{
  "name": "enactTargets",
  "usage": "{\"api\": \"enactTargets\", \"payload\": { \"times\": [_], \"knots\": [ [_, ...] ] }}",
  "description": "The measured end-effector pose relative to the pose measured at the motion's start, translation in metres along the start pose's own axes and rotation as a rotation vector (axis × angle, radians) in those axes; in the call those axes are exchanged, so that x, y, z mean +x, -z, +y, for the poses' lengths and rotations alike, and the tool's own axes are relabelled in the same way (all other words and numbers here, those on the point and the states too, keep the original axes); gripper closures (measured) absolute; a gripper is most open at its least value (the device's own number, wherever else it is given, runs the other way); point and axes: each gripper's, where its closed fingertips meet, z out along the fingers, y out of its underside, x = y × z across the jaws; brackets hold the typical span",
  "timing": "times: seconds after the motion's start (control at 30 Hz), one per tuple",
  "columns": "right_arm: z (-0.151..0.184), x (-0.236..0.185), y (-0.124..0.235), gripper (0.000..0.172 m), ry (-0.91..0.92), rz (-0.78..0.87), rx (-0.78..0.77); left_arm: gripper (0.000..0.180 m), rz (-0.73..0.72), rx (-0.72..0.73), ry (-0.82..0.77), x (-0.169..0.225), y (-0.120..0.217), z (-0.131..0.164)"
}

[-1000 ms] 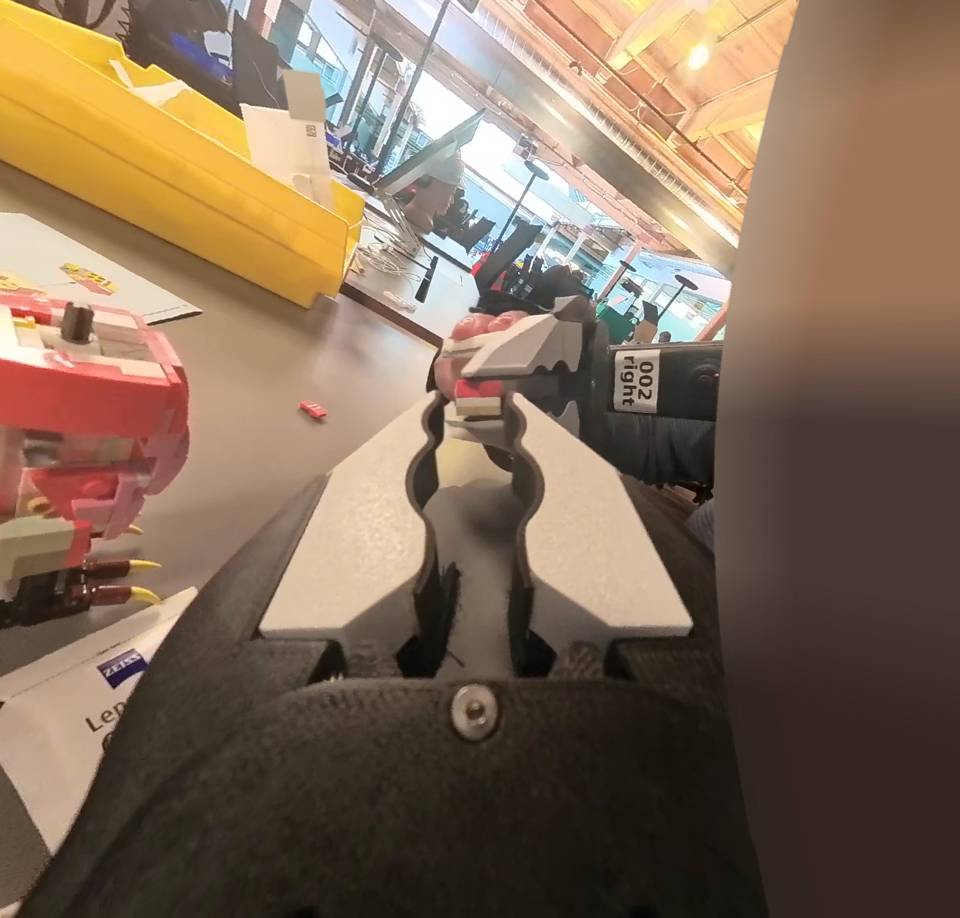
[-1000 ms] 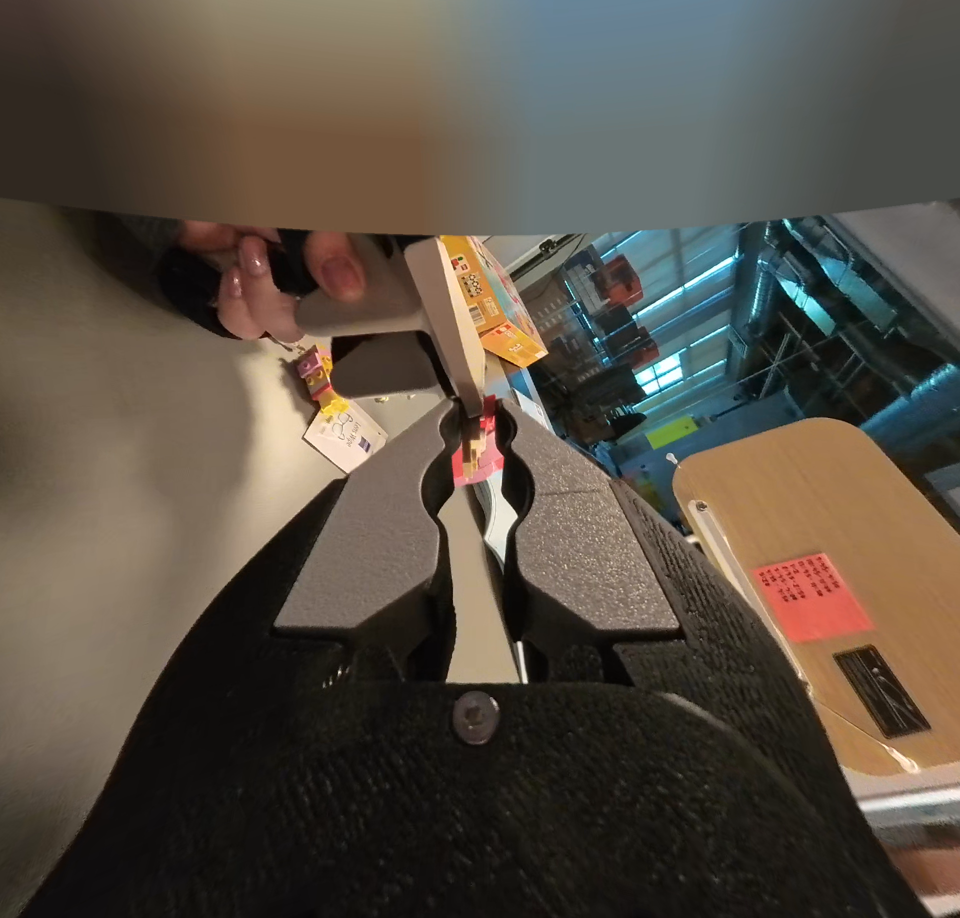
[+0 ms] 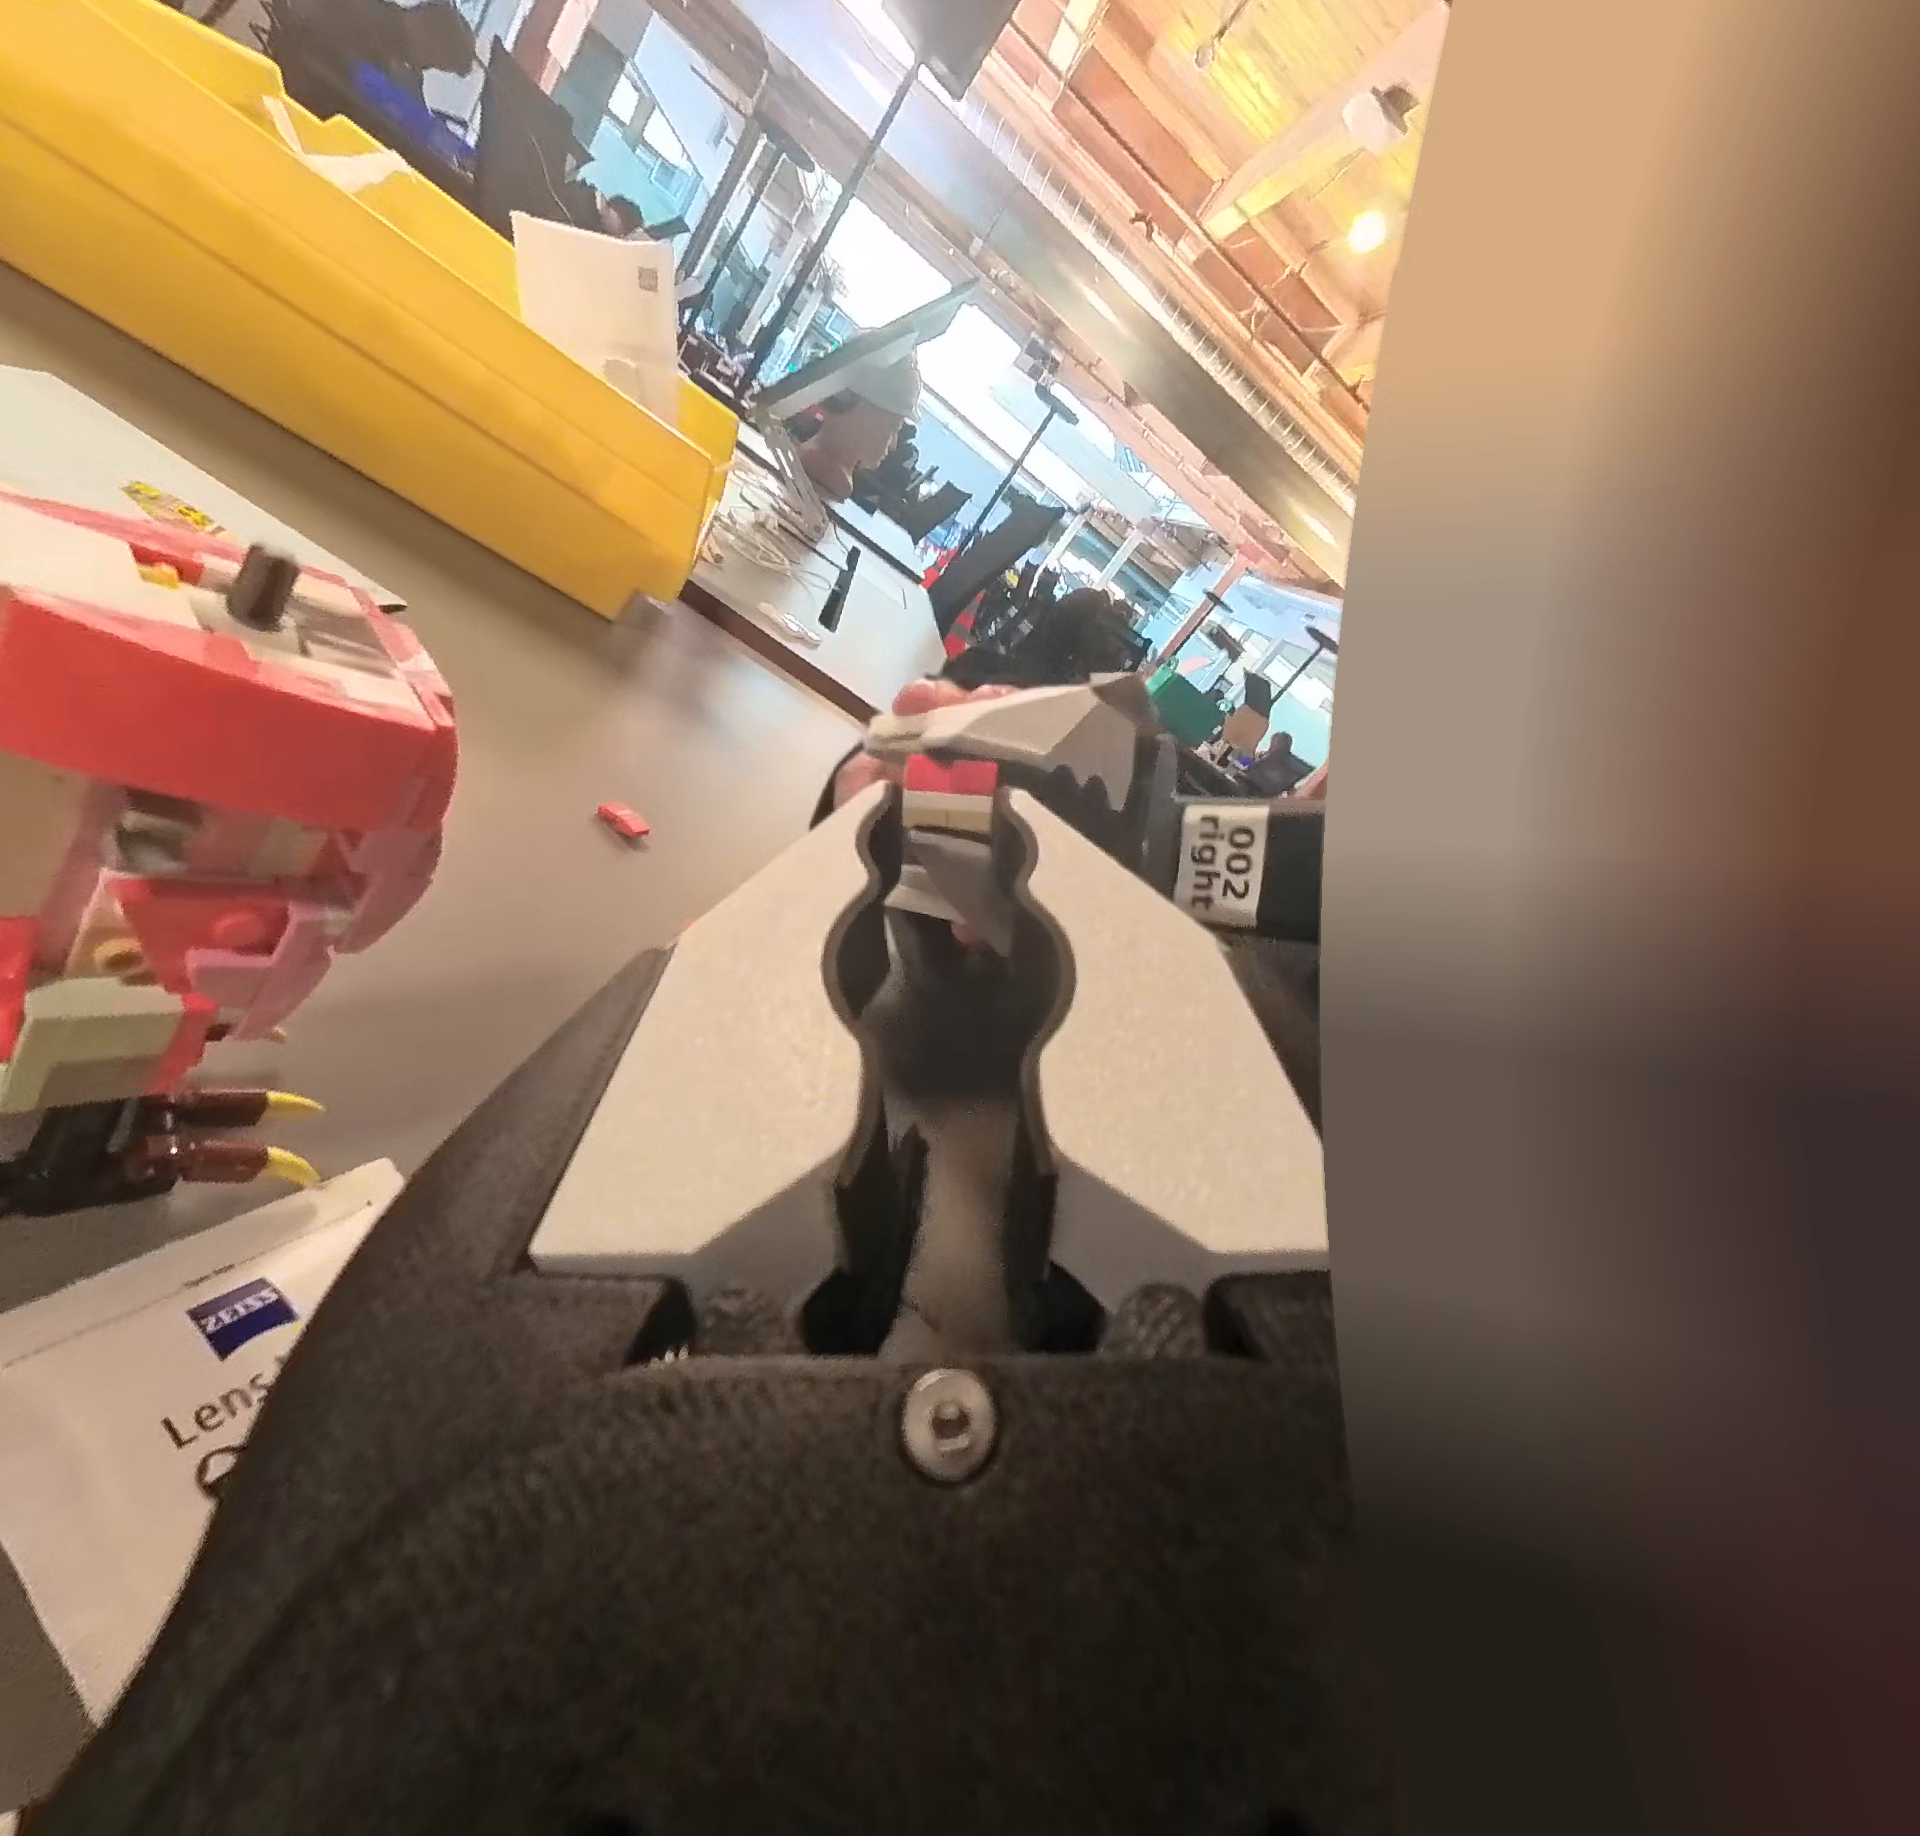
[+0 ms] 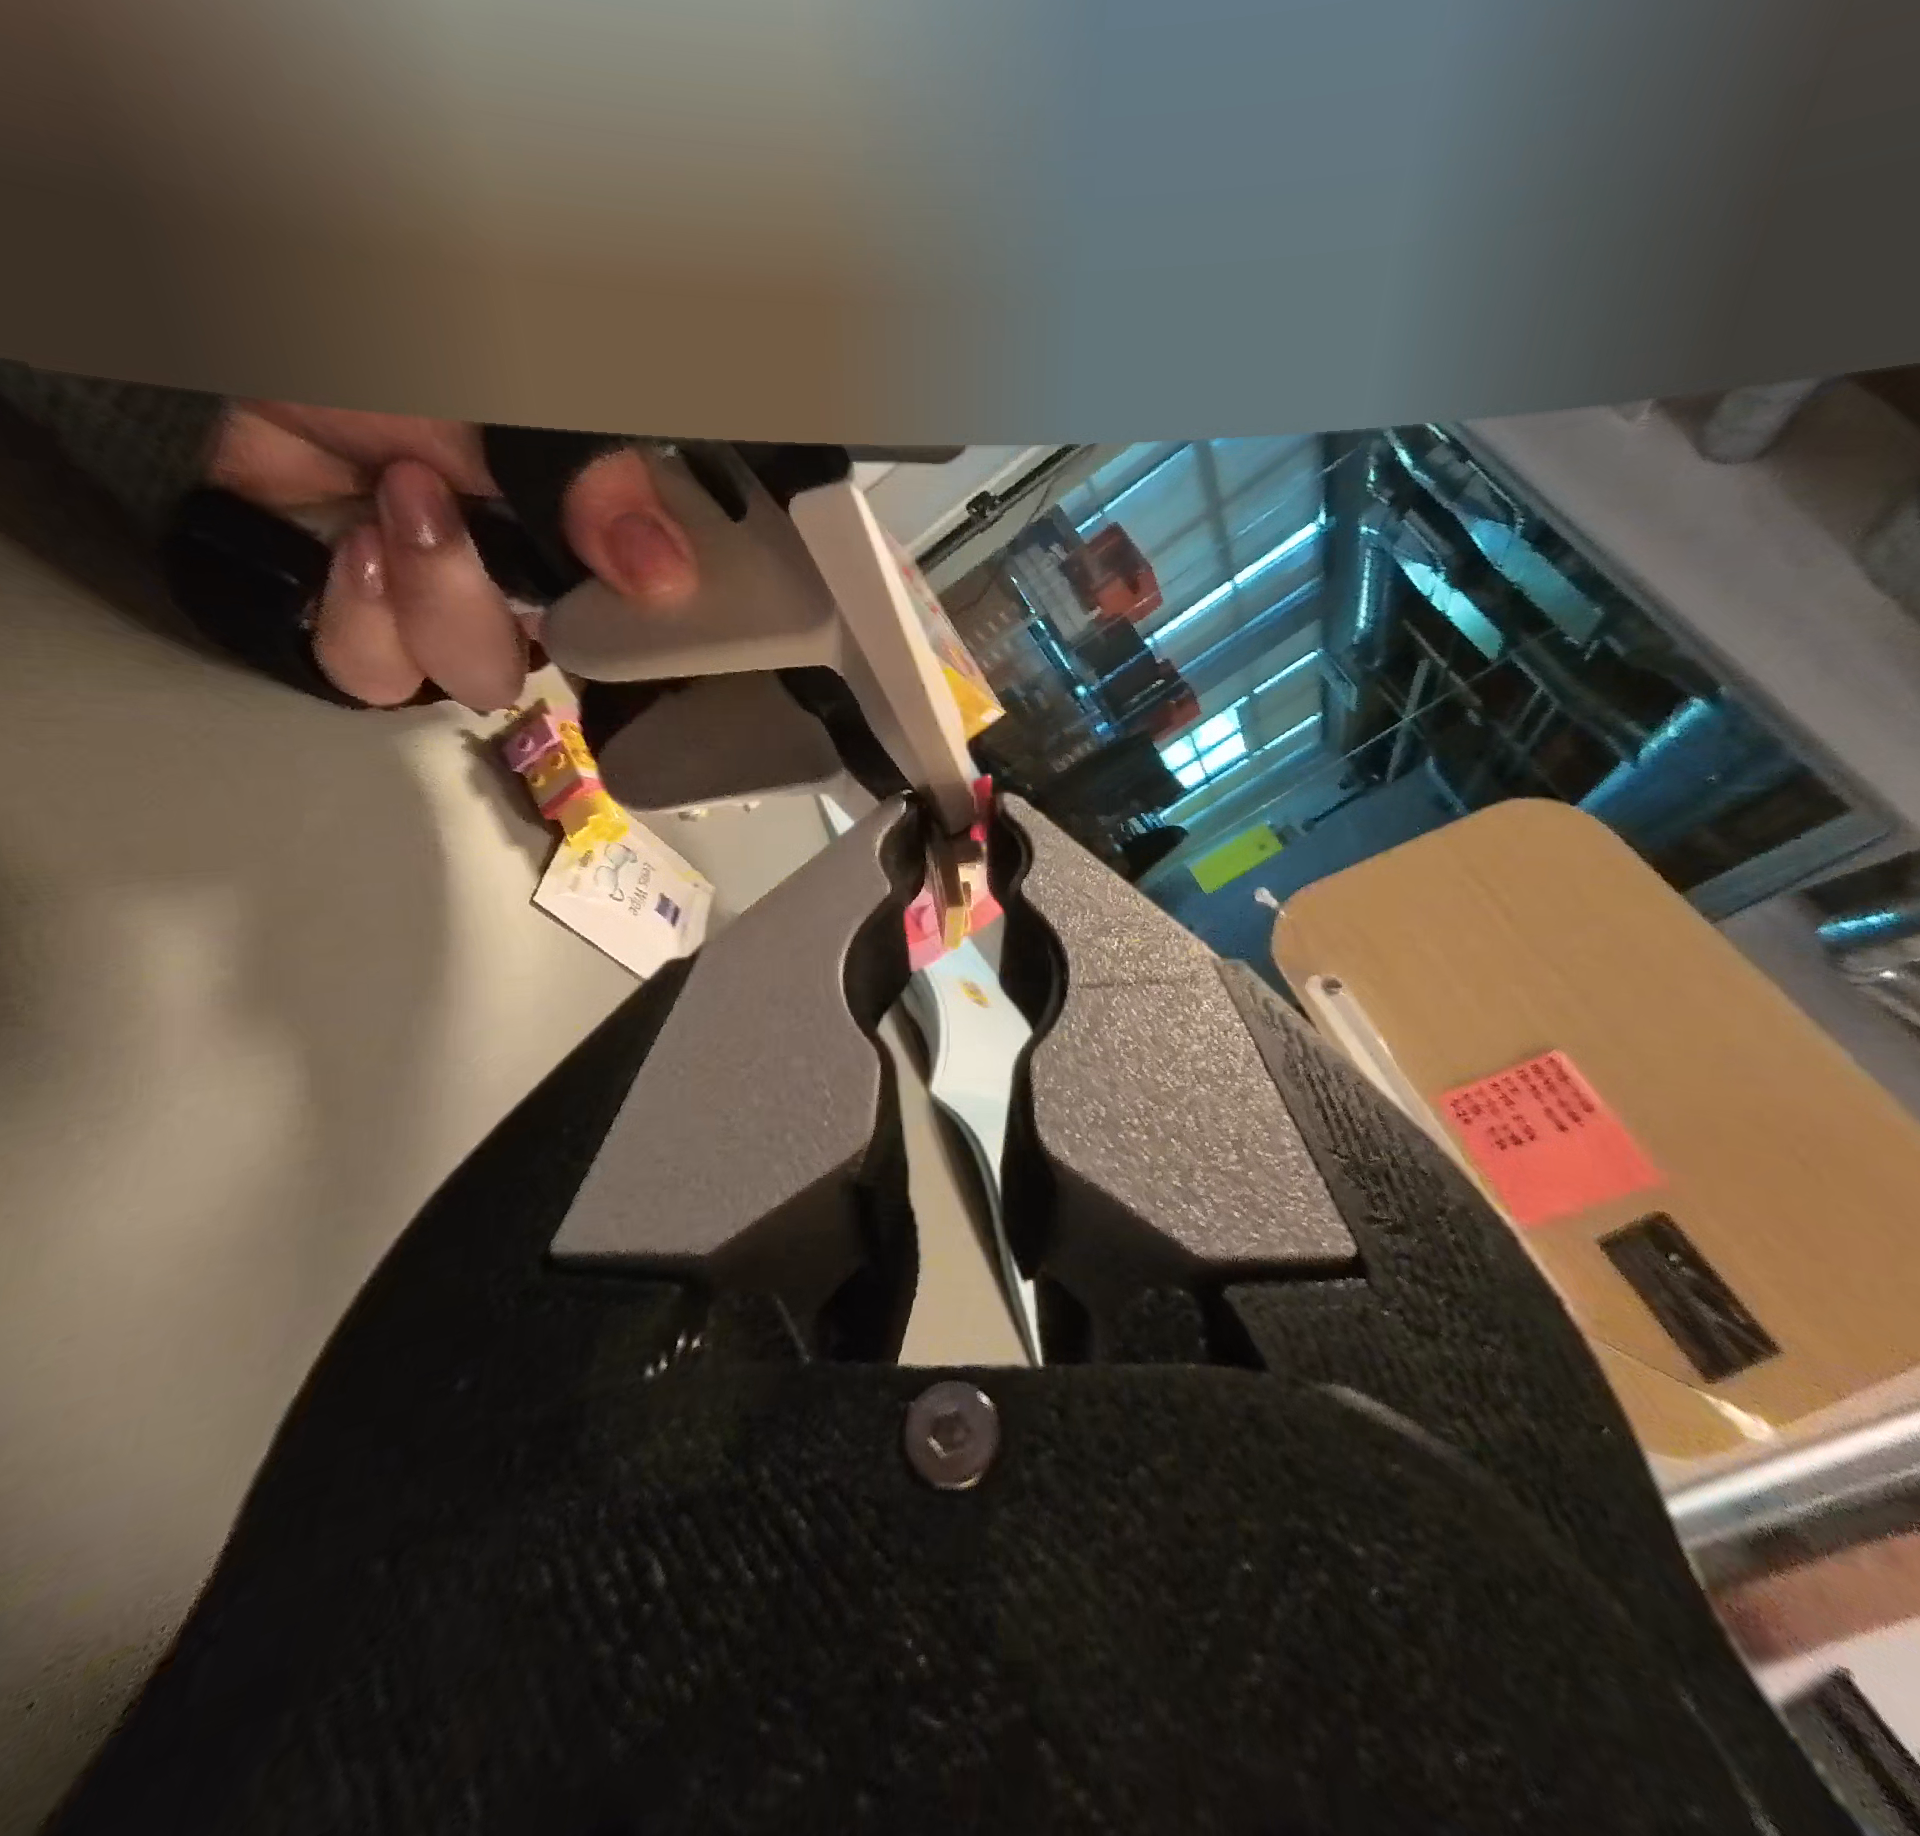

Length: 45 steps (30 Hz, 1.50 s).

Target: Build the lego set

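Observation:
In the left wrist view my left gripper (image 3: 943,815) is shut on a small brick piece (image 3: 948,799) with a red top and white and grey layers. The right gripper's grey fingers (image 3: 1039,721) clamp the same piece from above and below. In the right wrist view my right gripper (image 4: 953,820) is shut on this pink, brown and yellow piece (image 4: 951,898), and the left gripper's pale finger (image 4: 883,643) reaches down to it at the tips. Both grippers hold it above the grey table (image 3: 582,747).
A large red and pink brick model (image 3: 208,799) with claws stands at the left. A yellow bin (image 3: 364,259), a loose red brick (image 3: 623,818) and a white sachet (image 3: 156,1371) are nearby. A small pink-yellow brick cluster (image 4: 556,768) and a wooden board (image 4: 1558,1059) also show.
My left fingers have closed in from a wider gap and now grip the brick piece that the right gripper holds. The right gripper has kept its grip.

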Motion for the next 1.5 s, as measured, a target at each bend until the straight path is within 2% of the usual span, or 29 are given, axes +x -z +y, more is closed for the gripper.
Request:
{"api": "enactTargets", "payload": {
  "times": [0.1, 0.17, 0.3, 0.47, 0.63, 0.8, 0.87, 1.0, 1.2, 1.23, 1.27, 1.5],
  "knots": [
    [0.003, 0.0, 0.003, 0.162, -0.025, -0.015, 0.026, 0.15, -0.021, -0.037, 0.002, -0.004, 0.001, 0.005],
    [0.004, 0.002, 0.005, 0.162, -0.052, -0.013, 0.035, 0.147, -0.023, -0.05, -0.008, -0.004, 0.001, 0.007],
    [0.005, 0.004, 0.007, 0.162, -0.087, -0.012, 0.056, 0.152, -0.012, -0.041, -0.014, -0.003, 0.0, 0.006],
    [0.003, 0.0, 0.007, 0.162, -0.104, -0.029, 0.074, 0.148, -0.007, -0.03, -0.019, -0.002, -0.002, 0.006],
    [0.004, -0.003, 0.006, 0.162, -0.116, -0.033, 0.077, 0.161, 0.001, -0.019, -0.028, -0.001, -0.002, 0.004],
    [0.003, -0.008, 0.006, 0.162, -0.127, -0.055, 0.09, 0.154, 0.009, -0.013, -0.017, 0.0, -0.003, 0.004],
    [0.002, -0.011, 0.007, 0.162, -0.128, -0.063, 0.097, 0.165, 0.0, -0.018, -0.01, -0.002, -0.003, 0.004],
    [0.003, -0.013, 0.006, 0.162, -0.146, -0.064, 0.097, 0.166, 0.004, -0.027, 0.012, -0.003, -0.003, 0.005],
    [0.004, -0.011, 0.003, 0.162, -0.123, 0.0, 0.075, 0.166, -0.018, 0.014, -0.016, -0.004, -0.001, 0.0],
    [0.004, -0.01, 0.002, 0.162, -0.108, 0.016, 0.065, 0.162, -0.024, 0.023, -0.02, -0.005, 0.0, -0.002],
    [0.005, -0.01, 0.001, 0.162, -0.095, 0.033, 0.053, 0.166, -0.031, 0.035, -0.024, -0.006, 0.0, -0.003],
    [0.007, -0.007, -0.002, 0.162, -0.027, 0.096, -0.015, 0.166, -0.05, 0.079, -0.036, -0.007, 0.001, -0.008]
  ]
}}
